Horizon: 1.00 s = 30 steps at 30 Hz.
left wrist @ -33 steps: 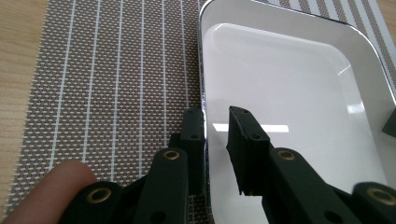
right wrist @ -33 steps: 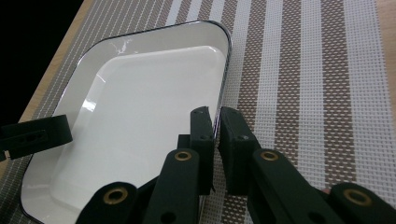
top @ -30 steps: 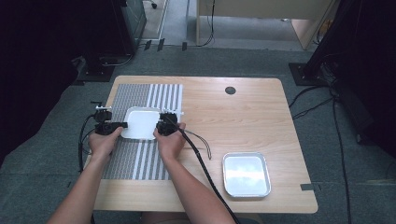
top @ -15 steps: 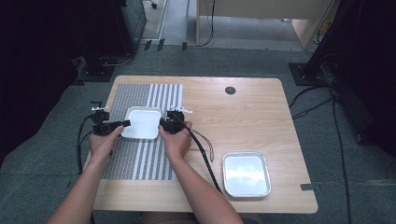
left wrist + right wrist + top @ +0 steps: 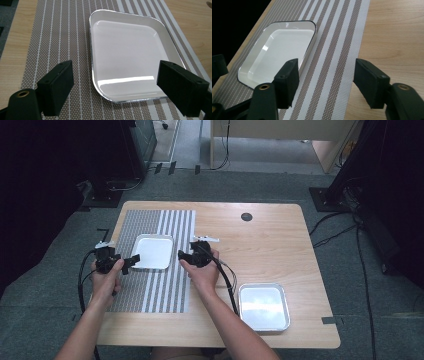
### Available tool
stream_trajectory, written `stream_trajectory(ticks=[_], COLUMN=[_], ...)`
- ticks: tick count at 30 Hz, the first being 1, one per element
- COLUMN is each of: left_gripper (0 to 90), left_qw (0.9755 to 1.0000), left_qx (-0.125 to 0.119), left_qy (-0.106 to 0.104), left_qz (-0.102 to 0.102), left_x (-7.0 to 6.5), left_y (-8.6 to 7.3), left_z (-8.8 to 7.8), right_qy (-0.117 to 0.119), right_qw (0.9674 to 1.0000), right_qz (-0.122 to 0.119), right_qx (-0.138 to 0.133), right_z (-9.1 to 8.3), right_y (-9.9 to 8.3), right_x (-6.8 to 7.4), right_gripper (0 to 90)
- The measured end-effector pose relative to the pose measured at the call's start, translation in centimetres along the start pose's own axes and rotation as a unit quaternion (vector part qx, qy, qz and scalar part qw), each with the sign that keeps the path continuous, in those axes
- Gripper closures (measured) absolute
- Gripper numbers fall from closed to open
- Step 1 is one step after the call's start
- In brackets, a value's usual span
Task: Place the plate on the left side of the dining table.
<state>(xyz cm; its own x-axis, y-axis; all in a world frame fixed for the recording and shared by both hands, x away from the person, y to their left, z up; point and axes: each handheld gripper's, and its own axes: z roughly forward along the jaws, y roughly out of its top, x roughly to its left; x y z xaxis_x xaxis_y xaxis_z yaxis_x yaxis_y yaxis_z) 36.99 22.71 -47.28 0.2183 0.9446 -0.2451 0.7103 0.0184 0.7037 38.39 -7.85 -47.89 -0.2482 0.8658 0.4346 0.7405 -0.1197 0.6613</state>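
White enamel tray (image 5: pixel 152 251) sits empty on striped mat (image 5: pixel 150 290) between left gripper (image 5: pixel 131 262) and right gripper (image 5: pixel 183 256), jaws just opened, holding nothing.

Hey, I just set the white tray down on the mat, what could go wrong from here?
1. The left gripper, its jaws just opened, sits close to the white tray's edge; a careless pull back might nudge the tray.
2. The right gripper, also just opened, hovers over the striped mat; dragging low could shift it.
3. The right cable trails near the metal tray and might snag it.
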Motion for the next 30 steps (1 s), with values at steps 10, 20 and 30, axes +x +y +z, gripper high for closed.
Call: stream_trajectory(ticks=[10,20,30], left_gripper=[12.5,12.4,12.4], left_qw=[0.9999,0.9997,0.9993], left_qx=[0.002,-0.015,-0.032], left_qy=[-0.013,-0.019,-0.020], left_qz=[0.001,0.003,0.002], left_x=[-0.2,-0.9,-2.0], left_y=[-1.3,-2.5,-4.2], left_z=[-1.5,-3.2,-4.9], right_qy=[0.036,0.033,0.028], right_qw=[0.9987,0.9986,0.9984], right_qz=[-0.035,-0.040,-0.041], right_qx=[0.006,-0.013,-0.026], right_z=[-3.1,-6.4,-9.6], right_y=[-0.1,-0.2,-0.6], right_x=[-1.2,-3.0,-5.7], right_gripper=[30.0,28.1,27.6])
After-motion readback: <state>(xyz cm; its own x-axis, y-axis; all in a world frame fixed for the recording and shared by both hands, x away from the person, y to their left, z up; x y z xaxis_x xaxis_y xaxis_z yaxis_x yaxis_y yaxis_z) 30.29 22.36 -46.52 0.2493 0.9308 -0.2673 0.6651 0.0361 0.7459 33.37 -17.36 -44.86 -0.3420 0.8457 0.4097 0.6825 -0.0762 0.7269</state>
